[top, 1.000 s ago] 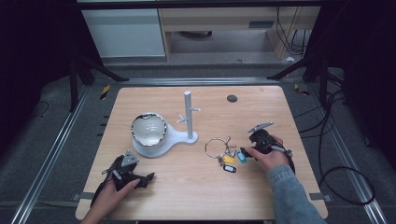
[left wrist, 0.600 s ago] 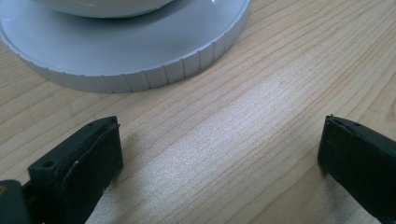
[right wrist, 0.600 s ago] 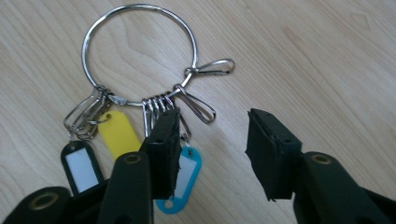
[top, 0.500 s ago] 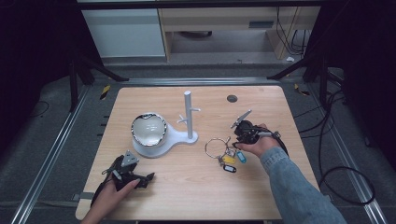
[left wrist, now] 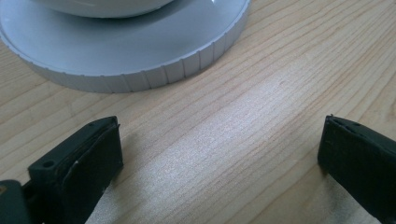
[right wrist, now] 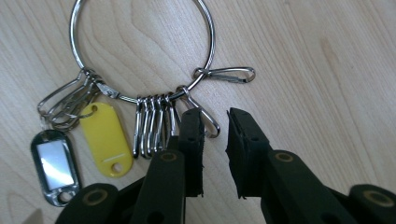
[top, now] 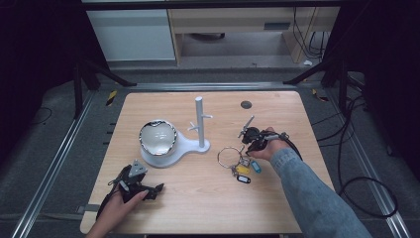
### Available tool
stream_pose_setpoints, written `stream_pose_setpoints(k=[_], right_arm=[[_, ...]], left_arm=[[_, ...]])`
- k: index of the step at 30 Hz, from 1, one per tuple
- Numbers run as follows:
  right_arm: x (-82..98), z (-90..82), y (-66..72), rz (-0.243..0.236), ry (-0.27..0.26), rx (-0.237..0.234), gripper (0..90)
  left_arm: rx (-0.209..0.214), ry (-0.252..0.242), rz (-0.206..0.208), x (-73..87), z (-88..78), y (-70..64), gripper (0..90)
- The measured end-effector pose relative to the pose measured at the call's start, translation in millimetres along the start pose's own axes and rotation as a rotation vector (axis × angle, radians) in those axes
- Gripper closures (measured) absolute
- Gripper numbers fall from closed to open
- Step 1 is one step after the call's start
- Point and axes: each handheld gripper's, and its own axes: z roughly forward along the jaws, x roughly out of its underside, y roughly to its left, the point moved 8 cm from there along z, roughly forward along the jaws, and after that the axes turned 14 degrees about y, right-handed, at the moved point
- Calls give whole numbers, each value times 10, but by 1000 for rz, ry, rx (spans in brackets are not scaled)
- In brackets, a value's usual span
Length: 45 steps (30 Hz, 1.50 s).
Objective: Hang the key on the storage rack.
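Since the earlier frame, the right tool (right wrist: 215,135) has been moved over the key ring (right wrist: 140,51), its jaws closing, a snap hook (right wrist: 205,119) between them ungripped; the left tool (left wrist: 219,154) is held open.

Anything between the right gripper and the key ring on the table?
Nothing visible. The right gripper sits right at the key ring, jaws narrowed over one of its clips without clearly pinching it. They have just been closing.

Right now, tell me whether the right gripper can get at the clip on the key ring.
Probably yes. The right gripper sits right at the key ring, its fingers narrowed around one clip lying flat on the bare table; nothing blocks it.
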Motion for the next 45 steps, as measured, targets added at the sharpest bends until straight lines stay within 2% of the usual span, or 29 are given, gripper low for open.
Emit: stream_pose_setpoints(k=[5,9,21,23,28,35,37,42,43,45], right_arm=[[-52,101,-6,-50,73,-9,742],[-82,154,22,-69,101,-26,754],[-125,203,64,-95,129,-53,842],[-131,204,75,-92,135,-73,878],[-138,190,89,-87,130,-94,883],[-155,-15,106,-74,66,-98,888],[-168,-173,111,-67,36,-92,888],[-167,-399,111,-66,0,-80,889],[-167,-399,111,-66,0,-80,889],[-160,-539,106,-59,-19,-70,889]], left_arm=[[0,0,0,0,0,0,0],[0,0,0,0,0,0,0],[0,0,0,0,0,0,0],[0,0,0,0,0,0,0],[0,0,0,0,0,0,0],[0,0,0,0,0,0,0],[1,0,0,0,0,0,0],[0,0,0,0,0,1,0],[0,0,0,0,0,1,0],[1,-3,-4,-3,1,-1,0]])
